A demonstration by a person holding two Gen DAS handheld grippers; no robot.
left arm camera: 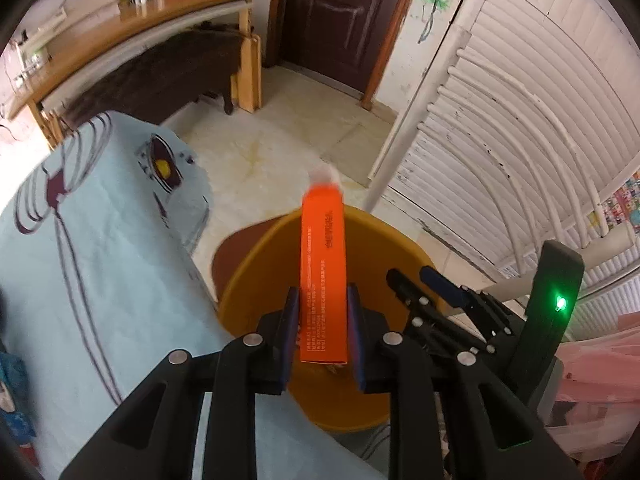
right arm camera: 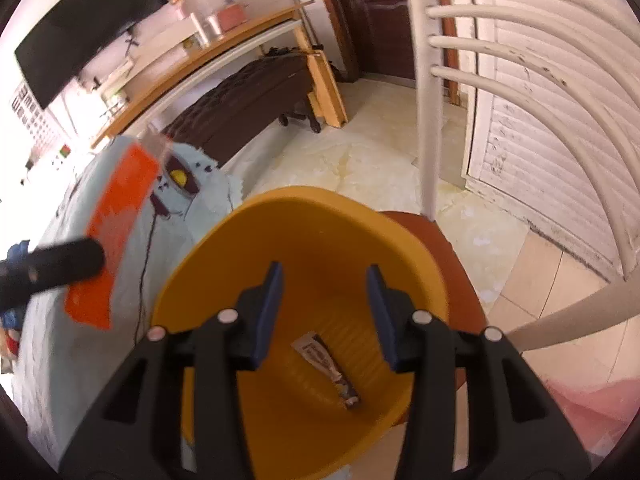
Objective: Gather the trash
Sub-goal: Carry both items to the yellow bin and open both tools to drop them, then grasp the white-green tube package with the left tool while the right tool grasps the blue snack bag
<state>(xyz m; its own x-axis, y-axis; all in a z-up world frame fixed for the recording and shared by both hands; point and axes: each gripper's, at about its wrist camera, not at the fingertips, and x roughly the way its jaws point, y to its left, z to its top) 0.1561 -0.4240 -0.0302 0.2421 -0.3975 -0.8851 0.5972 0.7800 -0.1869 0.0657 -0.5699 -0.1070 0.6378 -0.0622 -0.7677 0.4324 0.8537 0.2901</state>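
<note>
My left gripper (left arm camera: 323,320) is shut on a long orange box (left arm camera: 324,272), its blue pads pressed on the box's lower sides. The box stands over the mouth of a yellow bin (left arm camera: 240,280). My right gripper (left arm camera: 412,274) shows just to the right, also above the bin. In the right wrist view the right gripper (right arm camera: 324,312) is open over the yellow bin (right arm camera: 280,196) with nothing between its pads. A crumpled wrapper (right arm camera: 328,368) lies on the bin's bottom. The orange box (right arm camera: 116,232) appears at the left of that view, with a left gripper finger (right arm camera: 52,268) across it.
A bed with a light blue patterned sheet (left arm camera: 100,240) lies close on the bin's left. A white post (left arm camera: 400,140) and a white slatted rail (left arm camera: 520,120) stand on the right. The bin rests on something brown and rounded (left arm camera: 232,252). Pink fabric (left arm camera: 600,360) lies at the right edge.
</note>
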